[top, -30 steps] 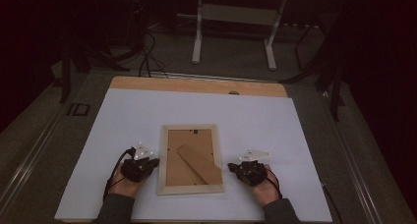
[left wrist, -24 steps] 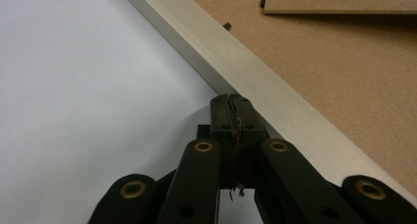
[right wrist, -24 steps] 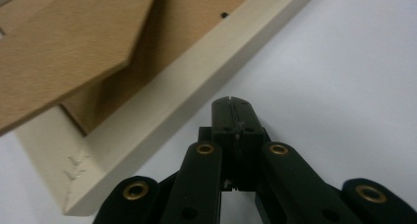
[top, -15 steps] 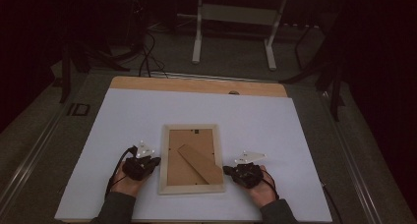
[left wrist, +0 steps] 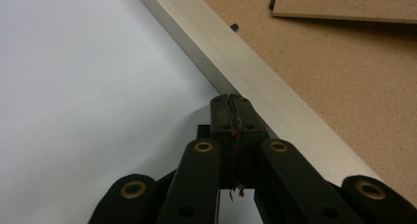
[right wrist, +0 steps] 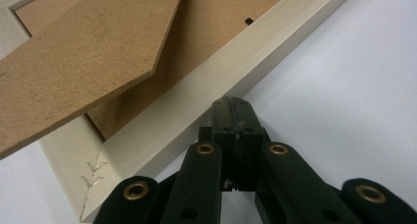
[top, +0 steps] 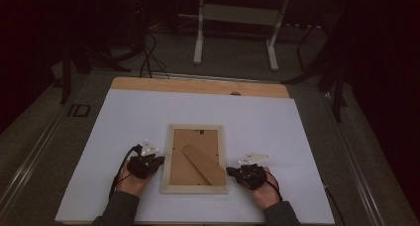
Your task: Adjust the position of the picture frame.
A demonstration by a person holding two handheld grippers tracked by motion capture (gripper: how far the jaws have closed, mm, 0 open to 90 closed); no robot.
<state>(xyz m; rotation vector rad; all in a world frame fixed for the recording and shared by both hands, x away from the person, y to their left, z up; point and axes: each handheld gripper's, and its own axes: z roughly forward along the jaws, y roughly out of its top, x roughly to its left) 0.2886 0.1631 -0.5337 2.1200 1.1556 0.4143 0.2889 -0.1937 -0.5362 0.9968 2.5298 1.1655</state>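
A pale wooden picture frame lies face down on the white table, its brown back board and stand flap upward. My left gripper rests at the frame's left edge, jaws shut, tips against the frame's rail in the left gripper view. My right gripper sits at the frame's right edge near the front corner, also shut, its tips touching the outer side of the rail. Nothing is held between either pair of jaws.
The white table top has a wooden strip along its far edge. Beyond it stand a white stand's legs and cables on a dark floor. A person's hands and sleeves come in at the bottom.
The right gripper has slid slightly left toward the frame's right edge. The left gripper and the frame look unmoved.
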